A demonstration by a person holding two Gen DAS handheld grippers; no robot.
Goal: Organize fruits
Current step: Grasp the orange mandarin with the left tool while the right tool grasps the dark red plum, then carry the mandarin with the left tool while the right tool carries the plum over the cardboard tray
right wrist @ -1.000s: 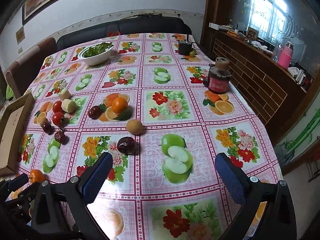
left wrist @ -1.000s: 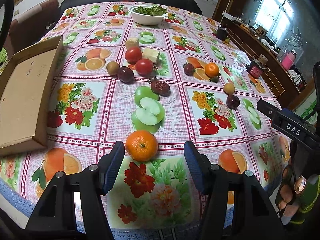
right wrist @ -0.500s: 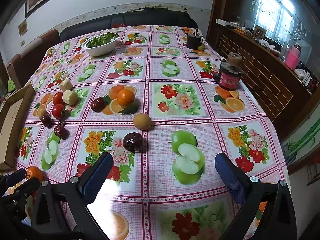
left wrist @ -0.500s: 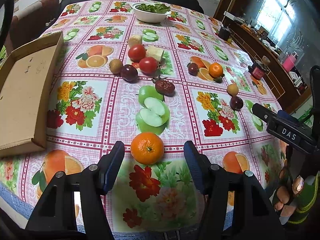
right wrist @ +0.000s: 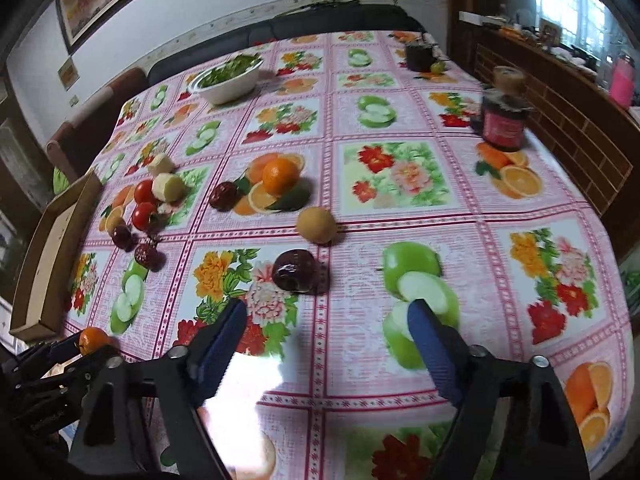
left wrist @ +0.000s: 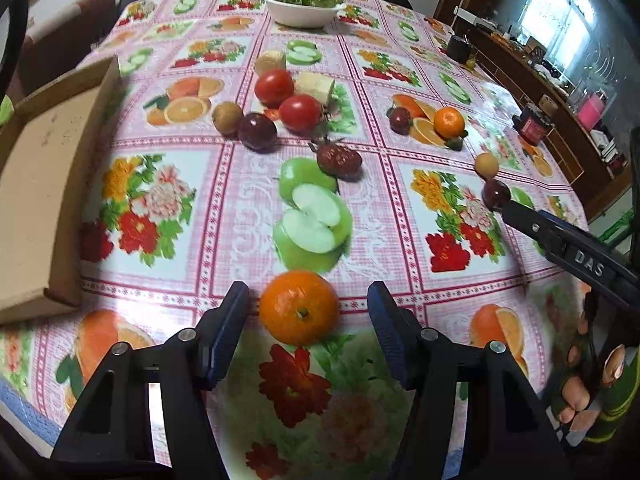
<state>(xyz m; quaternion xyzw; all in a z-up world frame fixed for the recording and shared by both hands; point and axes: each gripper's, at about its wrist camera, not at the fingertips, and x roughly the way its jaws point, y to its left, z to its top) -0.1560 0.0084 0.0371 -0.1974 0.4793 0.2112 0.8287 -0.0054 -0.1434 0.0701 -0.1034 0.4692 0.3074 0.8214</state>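
Note:
My left gripper (left wrist: pixel 307 312) is open, its fingers on either side of an orange mandarin (left wrist: pixel 299 307) on the fruit-print tablecloth; the pads do not touch it. A dark red jujube (left wrist: pixel 339 159), a dark plum (left wrist: pixel 257 131), a kiwi (left wrist: pixel 227 117) and two tomatoes (left wrist: pixel 300 112) lie further back. My right gripper (right wrist: pixel 326 322) is open and empty, just short of a dark red plum (right wrist: pixel 295 271). A brown round fruit (right wrist: pixel 316 225), another mandarin (right wrist: pixel 281 176) and a dark plum (right wrist: pixel 225 196) lie beyond it.
A shallow cardboard box (left wrist: pixel 36 184) sits at the table's left edge. A white bowl of greens (left wrist: pixel 301 10) stands at the far end. A dark red jar (right wrist: pixel 503 122) and a black cup (right wrist: pixel 419 56) stand near the right edge. Peeled pale pieces (right wrist: pixel 169 186) lie by the tomatoes.
My left gripper has moved forward, so the mandarin now sits between its fingers. My right gripper has moved forward toward the dark red plum and narrowed its opening.

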